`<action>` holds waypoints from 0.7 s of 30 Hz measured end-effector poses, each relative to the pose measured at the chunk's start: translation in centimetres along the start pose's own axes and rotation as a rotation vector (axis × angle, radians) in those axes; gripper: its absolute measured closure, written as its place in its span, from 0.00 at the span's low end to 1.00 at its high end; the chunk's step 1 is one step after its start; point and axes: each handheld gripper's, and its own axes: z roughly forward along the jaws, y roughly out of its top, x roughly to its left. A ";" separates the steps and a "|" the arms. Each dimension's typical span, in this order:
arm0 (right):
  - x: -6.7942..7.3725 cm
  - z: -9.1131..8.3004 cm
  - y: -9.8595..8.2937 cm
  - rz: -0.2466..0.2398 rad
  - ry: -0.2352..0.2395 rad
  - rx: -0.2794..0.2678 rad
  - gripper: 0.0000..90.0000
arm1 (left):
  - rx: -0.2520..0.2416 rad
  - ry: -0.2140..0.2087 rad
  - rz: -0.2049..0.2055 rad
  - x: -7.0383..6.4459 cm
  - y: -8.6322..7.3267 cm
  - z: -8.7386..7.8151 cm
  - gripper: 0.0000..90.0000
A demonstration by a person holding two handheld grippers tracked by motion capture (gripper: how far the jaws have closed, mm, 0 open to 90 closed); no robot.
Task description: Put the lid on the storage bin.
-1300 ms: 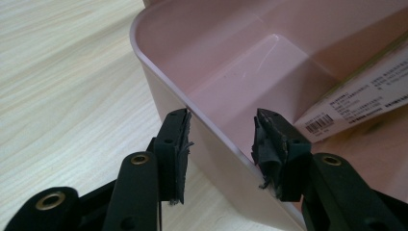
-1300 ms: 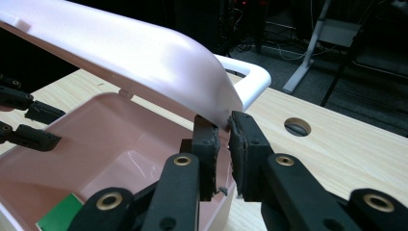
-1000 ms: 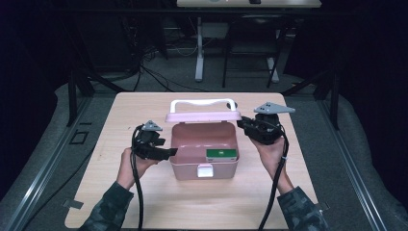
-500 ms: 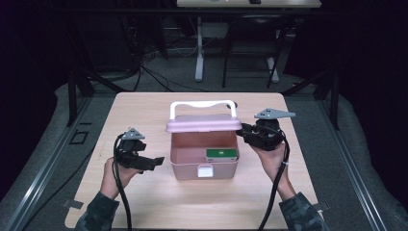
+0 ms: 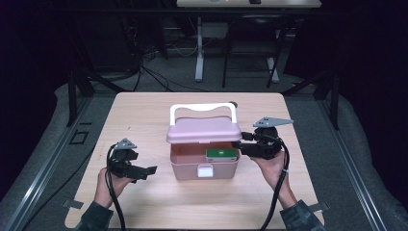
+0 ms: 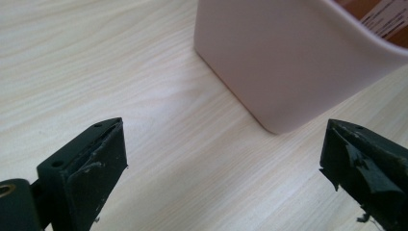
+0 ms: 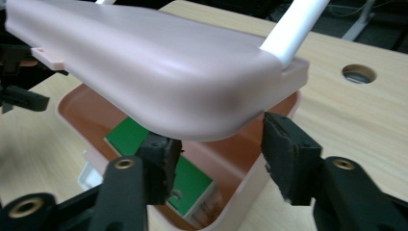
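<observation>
High view — green packet (image 5: 222,154), label unreadable.

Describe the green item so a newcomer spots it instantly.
On the wooden table stands a pink box with its lid half raised. Inside, toward its right end, lies the green packet, flat and rectangular, the one green thing against the pink walls.

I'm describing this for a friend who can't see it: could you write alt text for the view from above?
A pink box with a white handle sits mid-table, its lid half raised over a green packet inside. A person's right claw reaches in at the lid's right edge, while the left claw is held apart from the box, at its left.
</observation>
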 end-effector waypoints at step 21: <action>0.5 0.5 -2.7 0.033 0.046 0.084 0.36 | 0.036 -0.012 -0.049 1.0 -2.3 1.2 0.01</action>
